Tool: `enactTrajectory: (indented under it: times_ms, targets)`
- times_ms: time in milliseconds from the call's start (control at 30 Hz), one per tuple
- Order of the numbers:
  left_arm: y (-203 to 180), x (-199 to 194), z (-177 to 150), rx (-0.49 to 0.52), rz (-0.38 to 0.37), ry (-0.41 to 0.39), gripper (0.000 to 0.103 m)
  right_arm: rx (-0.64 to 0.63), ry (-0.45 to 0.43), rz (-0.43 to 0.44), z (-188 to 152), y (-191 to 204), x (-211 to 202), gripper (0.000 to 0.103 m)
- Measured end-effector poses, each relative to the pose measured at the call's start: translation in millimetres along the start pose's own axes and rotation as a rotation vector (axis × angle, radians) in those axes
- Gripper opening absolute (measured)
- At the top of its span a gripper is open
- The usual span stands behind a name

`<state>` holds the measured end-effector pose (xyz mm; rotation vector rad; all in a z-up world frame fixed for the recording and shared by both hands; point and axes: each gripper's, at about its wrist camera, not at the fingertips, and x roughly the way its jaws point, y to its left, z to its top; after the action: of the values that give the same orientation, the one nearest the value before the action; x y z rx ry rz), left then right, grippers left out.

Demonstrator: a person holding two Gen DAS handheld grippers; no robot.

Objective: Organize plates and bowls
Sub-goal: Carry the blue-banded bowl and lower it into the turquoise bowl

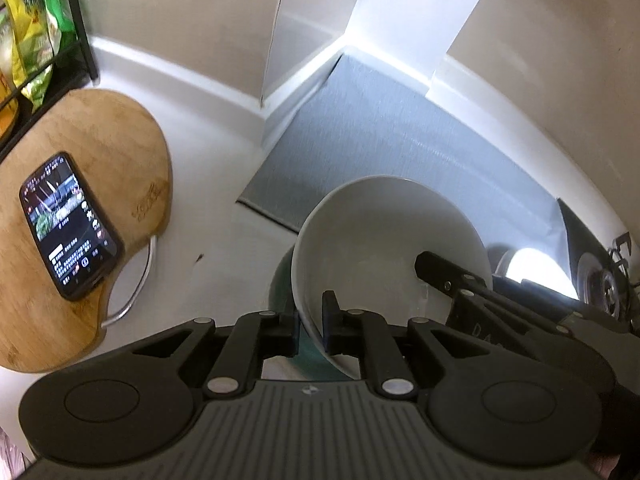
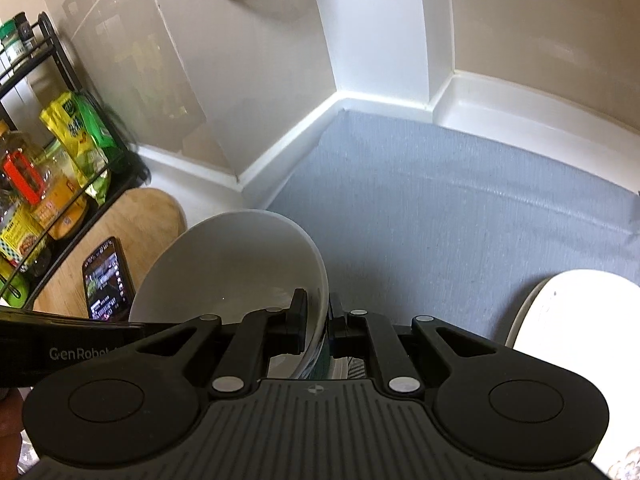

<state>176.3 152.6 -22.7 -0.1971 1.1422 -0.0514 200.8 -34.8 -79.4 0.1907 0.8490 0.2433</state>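
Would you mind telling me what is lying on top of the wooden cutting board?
A smartphone with its screen lit lies flat on the wooden cutting board. The board's far-left edge runs under the black wire rack, so anything there is hidden.

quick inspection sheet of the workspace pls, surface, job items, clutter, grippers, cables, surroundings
surface: white counter with a grey mat
job's things: white bowl, gripped on opposite rims; white dish on the mat
clutter: phone on a wooden board; packets on a black rack
grippers: left gripper and right gripper both shut on the bowl rim
cables: nothing seen
surroundings: beige wall, white corner post
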Motion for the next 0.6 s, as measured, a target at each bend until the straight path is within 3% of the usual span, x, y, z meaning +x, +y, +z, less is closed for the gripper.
enactTrajectory:
  times_ms: [600]
  targets:
    - [4.7,10.2,-10.3,0.033,-0.009,0.024,0.015,-0.184,-0.059,-0.087,-11.1,19.4,1.9,0.011]
